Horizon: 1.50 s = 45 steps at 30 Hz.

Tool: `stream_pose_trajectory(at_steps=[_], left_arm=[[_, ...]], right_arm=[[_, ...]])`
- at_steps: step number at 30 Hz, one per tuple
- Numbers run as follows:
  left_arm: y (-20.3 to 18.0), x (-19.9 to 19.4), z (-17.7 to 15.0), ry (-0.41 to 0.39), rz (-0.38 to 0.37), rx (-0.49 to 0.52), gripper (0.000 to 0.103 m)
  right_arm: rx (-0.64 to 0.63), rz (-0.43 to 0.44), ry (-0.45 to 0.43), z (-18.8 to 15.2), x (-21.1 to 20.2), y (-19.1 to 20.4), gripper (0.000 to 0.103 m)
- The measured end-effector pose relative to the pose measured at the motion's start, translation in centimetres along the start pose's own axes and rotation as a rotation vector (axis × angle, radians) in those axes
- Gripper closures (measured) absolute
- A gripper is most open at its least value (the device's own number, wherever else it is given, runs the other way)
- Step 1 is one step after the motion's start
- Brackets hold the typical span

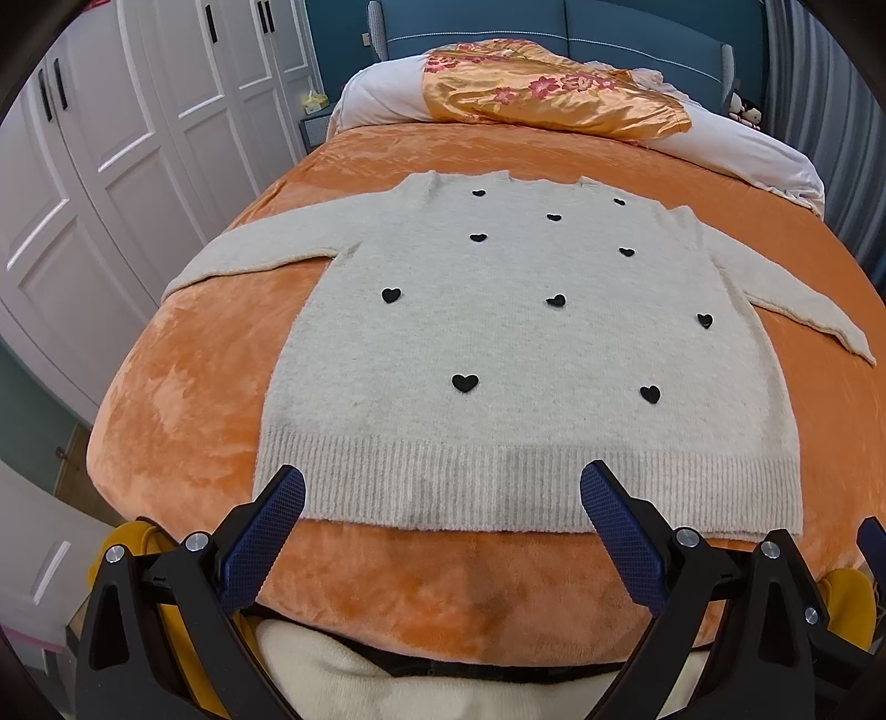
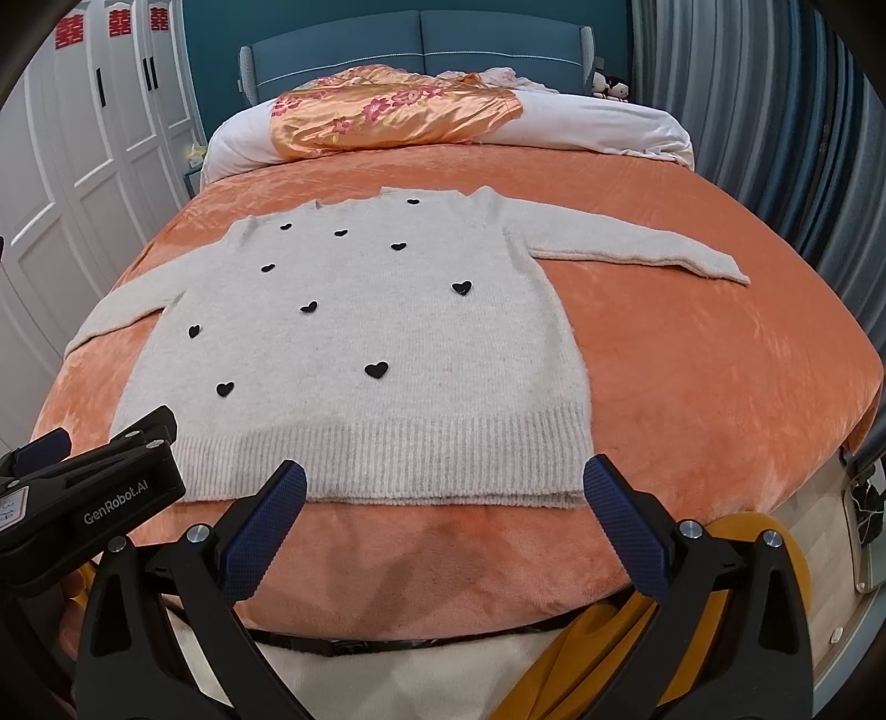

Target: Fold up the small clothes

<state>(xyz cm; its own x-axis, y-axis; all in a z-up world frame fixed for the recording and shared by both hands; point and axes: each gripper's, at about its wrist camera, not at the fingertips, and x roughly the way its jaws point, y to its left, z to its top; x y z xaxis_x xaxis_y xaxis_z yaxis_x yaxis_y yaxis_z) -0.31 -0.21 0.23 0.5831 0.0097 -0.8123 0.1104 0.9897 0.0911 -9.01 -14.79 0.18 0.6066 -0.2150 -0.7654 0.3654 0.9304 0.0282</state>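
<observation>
At the bottom of the left wrist view the left gripper (image 1: 443, 493) was released, its blue pads spread wide and holding nothing, poised just short of the sweater's ribbed hem; in the right wrist view the right gripper (image 2: 446, 490) was likewise spread and empty, with the left tool's black body showing at the lower left of that frame; the cream sweater (image 1: 520, 332) with black hearts lay flat, front up, in the middle of the frame on the orange blanket (image 1: 183, 421), both sleeves stretched out to the sides; beyond it, near the top, an orange flowered quilt (image 1: 554, 99) lay over white bedding against a blue headboard (image 1: 637, 27); white wardrobe doors (image 1: 127, 138) filled the upper left.
</observation>
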Motion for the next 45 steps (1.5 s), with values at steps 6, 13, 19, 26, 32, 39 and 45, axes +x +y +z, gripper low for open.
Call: stream_pose_trajectory(at_steps=[6,13,19,26,32,39,45], left_arm=[[-0.1,0.1,0.0,0.000,0.002,0.000,0.006],[-0.1,0.0,0.0,0.000,0.002,-0.001,0.006],[-0.1,0.1,0.0,0.000,0.003,-0.001,0.006],[0.0,0.1,0.0,0.000,0.001,0.000,0.006],[0.0,0.1,0.0,0.001,0.002,0.000,0.006],[0.0,0.1,0.0,0.001,0.002,-0.001,0.006],[0.0,0.2,-0.1,0.004,0.005,0.000,0.006]], right_arm=[[0.001,-0.001,0.001,0.0,0.1,-0.1,0.005],[0.008,-0.001,0.003,0.1,0.3,-0.5,0.005],[0.016,-0.002,0.005,0.2,0.4,-0.7,0.005],[0.013,-0.002,0.004,0.2,0.4,-0.7,0.005],[0.016,-0.004,0.007,0.2,0.5,-0.8,0.005],[0.018,-0.003,0.010,0.2,0.6,-1.0,0.005],[0.022,-0.003,0.015,0.2,0.9,-1.1,0.005]])
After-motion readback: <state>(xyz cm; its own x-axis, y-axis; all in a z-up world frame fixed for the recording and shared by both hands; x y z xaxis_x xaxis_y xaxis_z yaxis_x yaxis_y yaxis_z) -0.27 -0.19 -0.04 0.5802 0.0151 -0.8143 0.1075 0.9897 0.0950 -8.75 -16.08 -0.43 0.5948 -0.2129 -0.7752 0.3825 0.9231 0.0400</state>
